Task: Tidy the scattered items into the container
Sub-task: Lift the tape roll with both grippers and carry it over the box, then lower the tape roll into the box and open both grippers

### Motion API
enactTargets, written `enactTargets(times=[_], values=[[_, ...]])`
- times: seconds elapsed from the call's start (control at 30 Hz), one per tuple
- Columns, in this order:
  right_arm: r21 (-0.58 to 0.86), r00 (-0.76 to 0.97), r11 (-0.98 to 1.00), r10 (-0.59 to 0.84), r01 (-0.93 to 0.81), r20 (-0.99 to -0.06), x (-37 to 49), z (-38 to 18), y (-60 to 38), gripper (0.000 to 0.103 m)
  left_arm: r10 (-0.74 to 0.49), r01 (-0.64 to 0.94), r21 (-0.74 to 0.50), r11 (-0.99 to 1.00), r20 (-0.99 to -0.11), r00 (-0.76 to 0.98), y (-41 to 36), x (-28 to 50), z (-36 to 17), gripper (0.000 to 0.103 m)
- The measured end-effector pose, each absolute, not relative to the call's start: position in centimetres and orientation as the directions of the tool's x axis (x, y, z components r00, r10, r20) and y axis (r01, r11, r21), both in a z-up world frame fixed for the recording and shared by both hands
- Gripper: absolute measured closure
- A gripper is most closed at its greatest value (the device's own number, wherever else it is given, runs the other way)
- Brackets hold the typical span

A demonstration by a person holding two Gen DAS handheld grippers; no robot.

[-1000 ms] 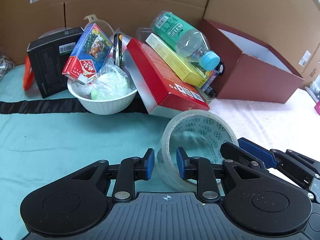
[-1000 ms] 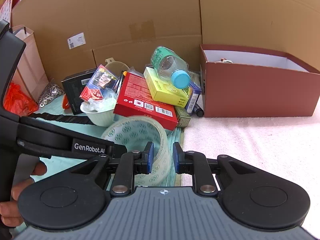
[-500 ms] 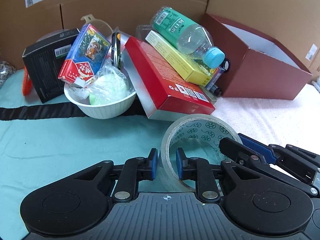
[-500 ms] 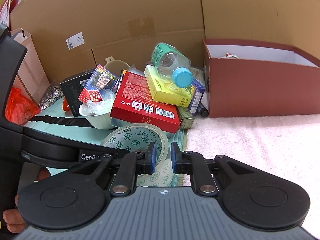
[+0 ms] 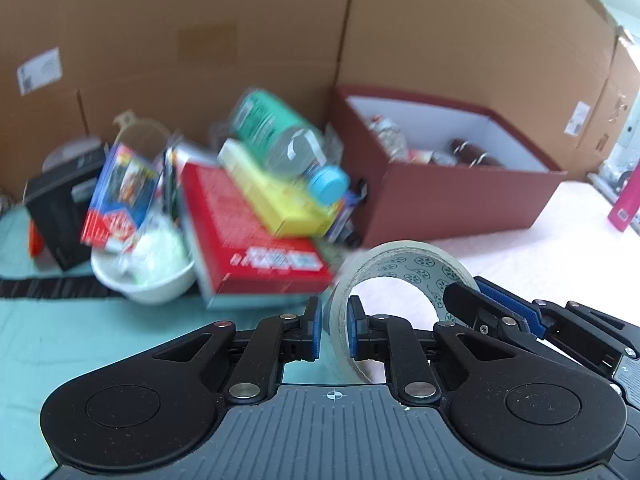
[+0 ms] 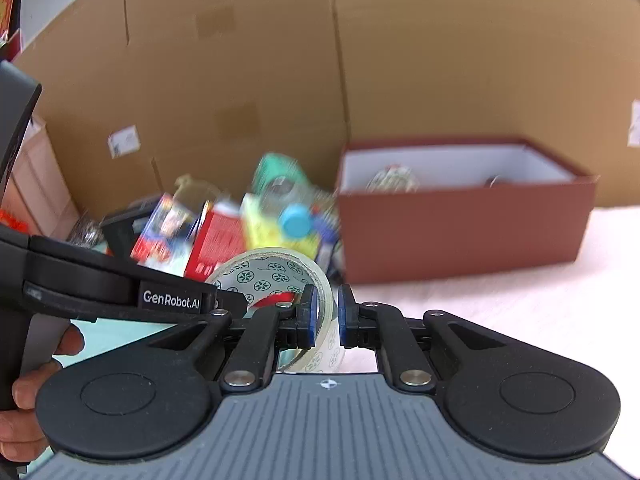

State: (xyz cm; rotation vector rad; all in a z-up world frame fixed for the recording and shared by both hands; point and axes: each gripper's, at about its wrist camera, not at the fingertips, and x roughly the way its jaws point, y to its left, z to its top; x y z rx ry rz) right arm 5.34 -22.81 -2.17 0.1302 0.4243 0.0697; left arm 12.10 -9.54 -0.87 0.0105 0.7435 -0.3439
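A roll of clear tape with a green printed core hangs above the table, held from both sides. My left gripper is shut on the roll's left wall. My right gripper is shut on the right wall of the same tape roll. The dark red container box stands open behind and to the right, with a few items inside. It also shows in the right wrist view, where the box is straight ahead.
A blurred pile lies left of the box: a red carton, a yellow carton, a bottle with a blue cap, a white bowl, a card pack and a black box. Cardboard walls stand behind.
Both grippers have closed onto the tape roll and lifted it off the cloth. The views have risen, so the inside of the red box now shows.
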Motion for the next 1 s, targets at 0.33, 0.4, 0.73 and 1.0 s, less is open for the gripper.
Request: enactTargets(times=[0.33, 0.4, 0.73, 1.0], values=[[0.073, 0.966, 0.996, -0.028, 0.048, -0.257, 6.7, 2.9, -27.3, 0.090, -0.371, 0.406, -0.063, 0.912, -0.547, 0.750, -16.1, 13.8, 5.0, 0.092], [0.063, 0.970, 0.996, -0.048, 0.065, -0.237, 7.4, 3.6, -28.3, 0.090, -0.390, 0.421, -0.069, 0.904, -0.535, 0.749, -17.2, 14.7, 5.7, 0.092], [0.060, 0.967, 0.992, -0.092, 0.109, -0.238, 13.0, 5.0, -33.0, 0.089, -0.432, 0.452, -0.104, 0.886, -0.539, 0.723, -22.1, 21.0, 6.2, 0.091], [0.060, 0.957, 0.993, -0.081, 0.101, -0.278, 18.1, 3.5, -35.6, 0.089, -0.436, 0.446, -0.131, 0.886, -0.568, 0.698, -24.0, 26.4, 4.0, 0.088]])
